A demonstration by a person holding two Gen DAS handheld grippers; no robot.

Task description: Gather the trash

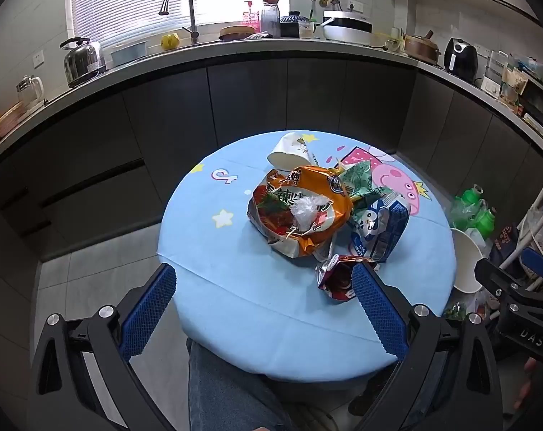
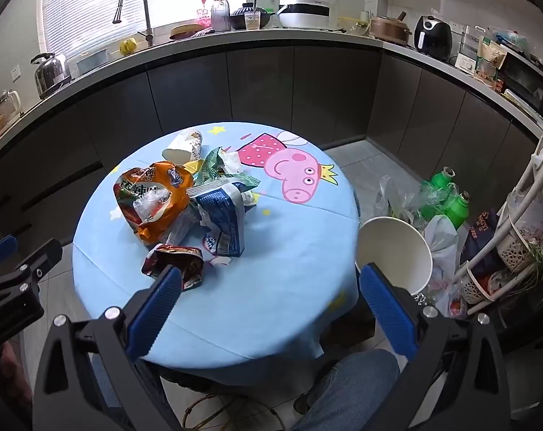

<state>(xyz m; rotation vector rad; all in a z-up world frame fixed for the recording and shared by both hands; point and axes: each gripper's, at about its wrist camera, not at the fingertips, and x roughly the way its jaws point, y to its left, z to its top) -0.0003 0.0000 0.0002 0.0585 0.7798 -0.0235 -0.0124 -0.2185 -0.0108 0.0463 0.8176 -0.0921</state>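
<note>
Red wrapper (image 2: 174, 262) lies just beyond the parted right jaws.

Black-framed left gripper (image 1: 264, 280) and right gripper (image 2: 271, 280) carry blue ribbed fingers (image 1: 147, 310), silver screws; blue jeans (image 1: 232, 391) below.

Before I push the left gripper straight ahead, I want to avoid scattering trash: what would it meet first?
Probably the crumpled red-and-silver foil snack wrapper, lying just ahead near the left gripper's right finger, then the orange noodle bag. Depth is unclear; the open jaws may pass above it.
</note>
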